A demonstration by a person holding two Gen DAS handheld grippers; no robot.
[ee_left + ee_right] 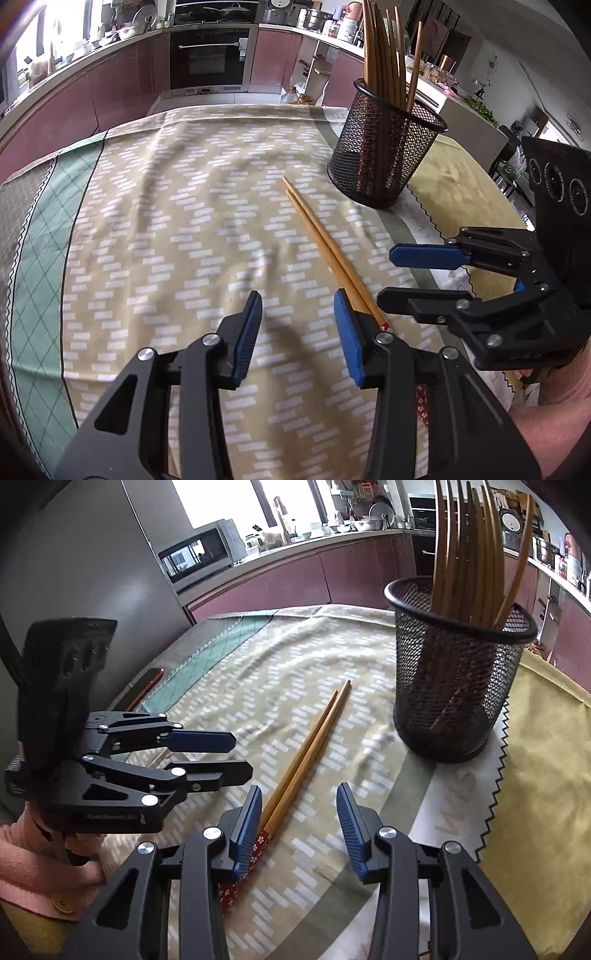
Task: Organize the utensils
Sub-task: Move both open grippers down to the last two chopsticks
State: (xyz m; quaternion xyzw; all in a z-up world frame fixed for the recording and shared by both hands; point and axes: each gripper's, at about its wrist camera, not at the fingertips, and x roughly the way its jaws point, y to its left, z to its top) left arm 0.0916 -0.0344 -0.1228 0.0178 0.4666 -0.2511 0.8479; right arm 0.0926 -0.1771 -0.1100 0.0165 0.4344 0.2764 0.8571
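Low in the left wrist view, our left gripper (pixel 297 334) has its blue-padded fingers spread apart with nothing between them. A pair of wooden chopsticks (pixel 320 243) lies on the patterned tablecloth (pixel 166 229), running from centre frame down behind the right-hand finger. At upper right stands a black mesh holder (pixel 384 158) full of upright chopsticks. Our right gripper (pixel 410 275) enters from the right edge, fingers parted.

Low in the right wrist view, our right gripper (pixel 299 816) is likewise spread wide; the chopsticks' (pixel 308 749) red floral ends pass under its left-hand finger. The holder (pixel 454 686) sits at upper right, and our left gripper (pixel 236 755) hovers at left, fingers apart.
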